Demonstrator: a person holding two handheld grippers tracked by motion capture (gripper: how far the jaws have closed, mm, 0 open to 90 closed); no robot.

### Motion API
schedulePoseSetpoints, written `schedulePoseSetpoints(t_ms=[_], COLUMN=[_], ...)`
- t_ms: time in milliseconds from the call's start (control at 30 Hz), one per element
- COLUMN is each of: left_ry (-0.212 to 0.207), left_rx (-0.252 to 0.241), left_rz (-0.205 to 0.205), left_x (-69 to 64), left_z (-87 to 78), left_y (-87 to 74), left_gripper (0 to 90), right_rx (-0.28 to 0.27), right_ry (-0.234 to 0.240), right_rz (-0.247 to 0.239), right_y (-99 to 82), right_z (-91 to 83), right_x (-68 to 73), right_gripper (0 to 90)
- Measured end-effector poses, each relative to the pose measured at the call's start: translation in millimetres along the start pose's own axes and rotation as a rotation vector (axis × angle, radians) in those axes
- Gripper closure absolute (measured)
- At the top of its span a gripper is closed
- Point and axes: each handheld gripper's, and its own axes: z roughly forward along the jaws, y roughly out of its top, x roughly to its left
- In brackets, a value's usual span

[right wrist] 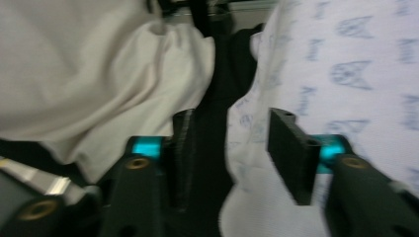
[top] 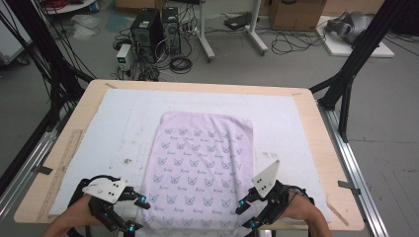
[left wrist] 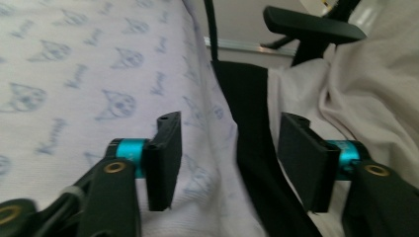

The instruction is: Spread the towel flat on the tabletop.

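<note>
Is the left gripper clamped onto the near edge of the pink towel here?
Apart. In the left gripper view the left gripper has its jaws spread, with the pink towel lying loose between them and a gap at each pad.

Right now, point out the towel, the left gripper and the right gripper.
Towel (top: 202,163), high view, middle of the printed cloth.
Left gripper (top: 136,213), high view, between its fingertips.
Right gripper (top: 247,214), high view, between its fingertips.

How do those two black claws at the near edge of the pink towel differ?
The left black claw sits by the pink printed towel's near left corner, its grey plate lying flat; the right black claw sits by the near right corner, its plate tilted up. Both are open, towel edge between their pads.
</note>
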Motion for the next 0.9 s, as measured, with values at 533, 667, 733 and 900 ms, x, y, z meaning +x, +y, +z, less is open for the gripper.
schedulePoseSetpoints(t_ms=[533,667,733,900], left_ry=[0.469,0.497,0.505,0.538], left_rx=[-0.218,-0.251,-0.237,-0.249], left_rz=[-0.029,-0.024,-0.029,-0.065], left_x=[53.3,63.0,68.7,83.0], left_z=[-36.1,-42.9,-44.9,-49.4], left_y=[7.6,15.6,19.1,24.0], left_gripper=[1.8,1.7,1.7,1.8], right_rx=[-0.142,-0.184,-0.205,-0.227], right_ry=[-0.436,-0.53,-0.566,-0.685], right_rz=[0.113,0.134,0.141,0.168], right_y=[-0.1,-0.3,-0.9,-1.1], right_z=[-43.1,-54.5,-60.4,-72.6], right_x=[-28.1,-33.8,-35.6,-42.3], right_gripper=[3.9,1.8,1.8,1.9])
